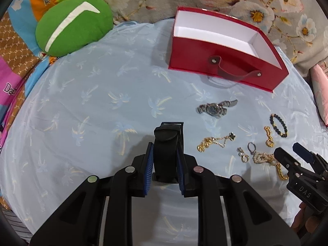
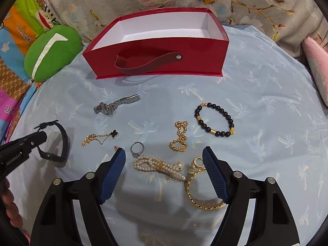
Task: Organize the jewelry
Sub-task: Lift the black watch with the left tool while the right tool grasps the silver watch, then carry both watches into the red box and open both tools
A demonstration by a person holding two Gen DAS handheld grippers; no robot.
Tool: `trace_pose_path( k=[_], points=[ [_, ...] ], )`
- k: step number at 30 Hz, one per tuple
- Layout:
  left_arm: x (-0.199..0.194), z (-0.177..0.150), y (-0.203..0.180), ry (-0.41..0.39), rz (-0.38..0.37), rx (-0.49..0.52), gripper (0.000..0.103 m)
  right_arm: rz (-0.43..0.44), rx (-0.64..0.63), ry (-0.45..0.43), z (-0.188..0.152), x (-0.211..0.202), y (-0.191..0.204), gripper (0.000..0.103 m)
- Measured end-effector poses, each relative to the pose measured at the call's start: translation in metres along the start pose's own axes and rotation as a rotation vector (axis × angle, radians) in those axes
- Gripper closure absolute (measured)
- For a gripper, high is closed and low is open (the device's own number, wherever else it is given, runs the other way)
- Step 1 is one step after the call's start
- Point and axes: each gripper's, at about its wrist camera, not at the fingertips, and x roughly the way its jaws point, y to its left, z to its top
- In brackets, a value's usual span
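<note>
Left claw (image 1: 165, 160) clamps the black watch (image 1: 167, 141), hiding its face; right claw (image 2: 164, 164) gapes above the pearl bracelet (image 2: 158, 167).

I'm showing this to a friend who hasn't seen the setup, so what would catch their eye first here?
Probably the open red box, white and empty inside, at the back of the pale blue cloth. Next, the jewelry spread in front of it: a black bead bracelet, a pearl bracelet and a silver watch. The left hand-held gripper grips a black watch, while the right hand-held gripper is open over the pearls.
</note>
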Motion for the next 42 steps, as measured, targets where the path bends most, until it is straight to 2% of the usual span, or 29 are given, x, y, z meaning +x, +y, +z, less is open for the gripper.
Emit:
trace_pose_path(
  k=[2, 9, 14, 20, 22, 24, 27, 30, 34, 42],
  points=[
    [-0.004, 0.005, 0.002, -0.017, 0.002, -0.008, 0.083, 0.024, -0.013, 0.003, 0.006, 0.004, 0.005, 0.029],
    [-0.014, 0.016, 0.013, -0.050, 0.010, -0.025, 0.083, 0.112, -0.105, 0.011, 0.032, 0.033, 0.046, 0.050],
    [-0.007, 0.021, 0.022, -0.039, 0.021, -0.044, 0.083, 0.141, -0.170, 0.019, 0.048, 0.056, 0.075, 0.056],
    [0.002, 0.021, 0.029, -0.025, 0.027, -0.052, 0.083, 0.146, -0.193, 0.057, 0.058, 0.082, 0.085, 0.061],
    [0.005, 0.022, 0.030, -0.021, 0.027, -0.052, 0.083, 0.151, -0.194, 0.067, 0.058, 0.087, 0.086, 0.066],
    [0.007, 0.021, 0.031, -0.017, 0.027, -0.054, 0.083, 0.156, -0.194, 0.078, 0.058, 0.092, 0.087, 0.080],
    [0.011, 0.021, 0.032, -0.010, 0.028, -0.055, 0.083, 0.174, -0.183, 0.089, 0.057, 0.097, 0.087, 0.090],
    [0.013, 0.020, 0.032, -0.005, 0.024, -0.057, 0.083, 0.190, -0.178, 0.082, 0.055, 0.097, 0.086, 0.095],
    [0.012, 0.019, 0.031, -0.004, 0.021, -0.050, 0.083, 0.200, -0.157, 0.069, 0.054, 0.089, 0.081, 0.095],
    [0.005, 0.020, 0.020, -0.017, 0.005, -0.027, 0.083, 0.174, -0.085, 0.013, 0.050, 0.047, 0.052, 0.095]
  ],
)
